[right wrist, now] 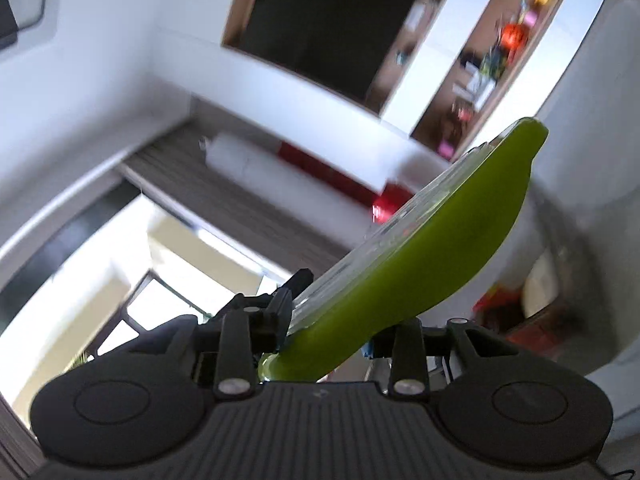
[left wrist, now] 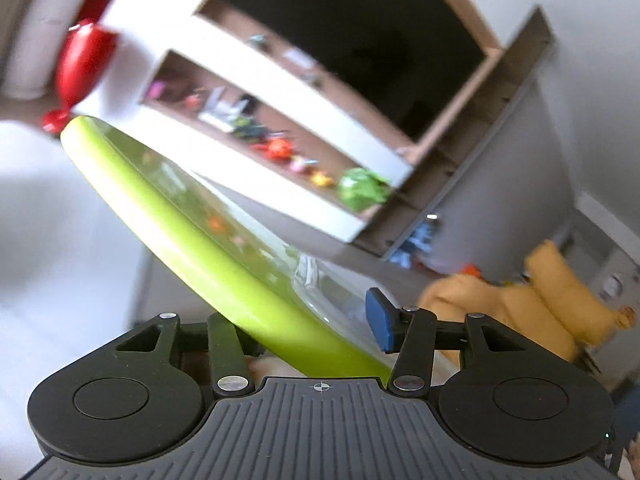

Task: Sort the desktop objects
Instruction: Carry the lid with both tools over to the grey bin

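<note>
A flat lime-green case with a clear lid (left wrist: 224, 248) is held up in the air by both grippers, tilted. My left gripper (left wrist: 316, 328) is shut on one end of it, its blue pad (left wrist: 380, 320) against the clear top. My right gripper (right wrist: 328, 332) is shut on the other end of the same green case (right wrist: 432, 248), whose far end points up to the right. Both views are tilted and blurred.
A white and wood shelf unit (left wrist: 280, 136) with small colourful toys and a dark screen (left wrist: 360, 40) is behind. A red vase (left wrist: 80, 68) stands at left. A yellow plush toy (left wrist: 540, 304) is at right. A wooden ledge with a white and red roll (right wrist: 280, 168) shows in the right wrist view.
</note>
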`<state>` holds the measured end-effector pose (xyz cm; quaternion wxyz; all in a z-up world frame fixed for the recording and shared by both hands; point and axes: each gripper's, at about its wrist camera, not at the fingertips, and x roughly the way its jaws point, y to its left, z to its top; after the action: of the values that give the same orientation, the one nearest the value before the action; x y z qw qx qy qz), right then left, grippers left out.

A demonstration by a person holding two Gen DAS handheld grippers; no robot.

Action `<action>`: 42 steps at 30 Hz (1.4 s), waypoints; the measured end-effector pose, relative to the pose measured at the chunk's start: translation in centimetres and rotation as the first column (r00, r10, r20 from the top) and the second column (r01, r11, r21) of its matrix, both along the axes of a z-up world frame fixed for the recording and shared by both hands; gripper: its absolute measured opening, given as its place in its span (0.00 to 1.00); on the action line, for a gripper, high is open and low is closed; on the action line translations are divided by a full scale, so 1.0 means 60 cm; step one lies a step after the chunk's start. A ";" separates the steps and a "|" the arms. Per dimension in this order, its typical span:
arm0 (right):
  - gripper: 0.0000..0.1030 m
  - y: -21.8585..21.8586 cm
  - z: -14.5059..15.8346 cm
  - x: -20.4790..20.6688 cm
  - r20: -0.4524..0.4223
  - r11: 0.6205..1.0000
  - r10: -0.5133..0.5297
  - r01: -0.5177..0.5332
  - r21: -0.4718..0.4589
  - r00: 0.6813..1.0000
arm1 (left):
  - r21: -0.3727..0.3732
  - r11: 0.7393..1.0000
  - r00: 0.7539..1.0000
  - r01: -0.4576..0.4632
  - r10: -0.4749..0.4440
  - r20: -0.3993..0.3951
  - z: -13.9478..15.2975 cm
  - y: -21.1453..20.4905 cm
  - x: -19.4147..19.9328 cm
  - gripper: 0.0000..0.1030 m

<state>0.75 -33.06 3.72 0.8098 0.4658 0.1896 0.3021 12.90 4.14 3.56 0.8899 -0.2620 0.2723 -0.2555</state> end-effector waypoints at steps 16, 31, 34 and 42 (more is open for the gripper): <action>0.35 -0.039 -0.099 0.017 -0.234 0.996 -0.053 0.069 0.060 0.971 | -0.098 0.982 0.912 0.160 -0.185 -0.366 -0.061 0.150 0.020 0.94; 0.41 -0.096 -0.175 -0.001 -0.332 0.985 -0.095 0.137 0.106 0.939 | 0.016 0.998 0.912 -0.068 0.068 -0.405 -0.051 0.285 0.073 0.96; 0.43 -0.101 -0.175 -0.010 -0.328 0.987 -0.094 0.130 0.090 0.940 | -0.004 0.996 0.895 -0.092 0.081 -0.438 -0.072 0.283 0.117 0.96; 0.60 -0.142 -0.113 -0.058 -0.244 0.984 -0.168 0.149 -0.094 0.955 | -0.098 0.992 0.878 -0.078 0.022 -0.478 -0.145 0.255 0.172 0.85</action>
<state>-2.72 -41.58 -3.09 0.8178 0.4835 0.2636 0.1673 23.25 19.43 -5.14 0.7856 -0.3743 0.4604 -0.1754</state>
